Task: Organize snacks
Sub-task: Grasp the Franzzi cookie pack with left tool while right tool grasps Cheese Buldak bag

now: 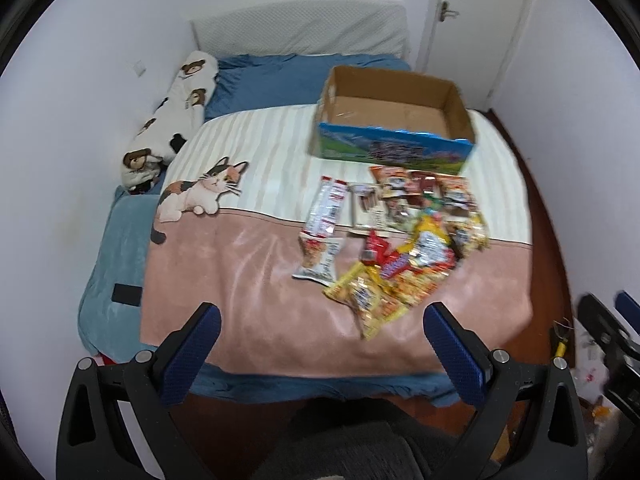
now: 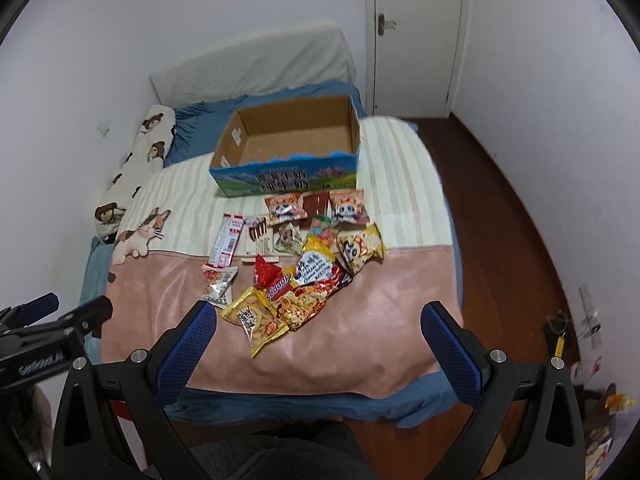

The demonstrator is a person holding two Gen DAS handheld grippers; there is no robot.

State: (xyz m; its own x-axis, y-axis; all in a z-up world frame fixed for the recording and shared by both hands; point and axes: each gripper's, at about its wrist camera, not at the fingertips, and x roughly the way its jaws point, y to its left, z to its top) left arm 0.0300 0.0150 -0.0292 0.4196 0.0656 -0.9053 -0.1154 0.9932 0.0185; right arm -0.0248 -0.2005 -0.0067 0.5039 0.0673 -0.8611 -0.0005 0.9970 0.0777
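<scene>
An open, empty cardboard box (image 1: 394,120) (image 2: 292,140) with a blue-green printed front stands on the bed. In front of it lies a pile of several snack packets (image 1: 400,240) (image 2: 304,264). A yellow packet (image 1: 368,300) (image 2: 256,316) lies nearest me, a long red-white packet (image 1: 326,208) (image 2: 227,240) at the pile's left. My left gripper (image 1: 322,316) is open and empty above the bed's near edge. My right gripper (image 2: 318,314) is open and empty, short of the yellow packet.
The bed carries a pink and striped blanket (image 1: 248,264) (image 2: 380,300) with a cat print (image 1: 200,192). A bear-print pillow (image 1: 172,120) lies along the left wall. Wooden floor (image 2: 500,220) runs on the right, a closed door (image 2: 416,32) behind. The left gripper shows at the right wrist view's left edge (image 2: 48,332).
</scene>
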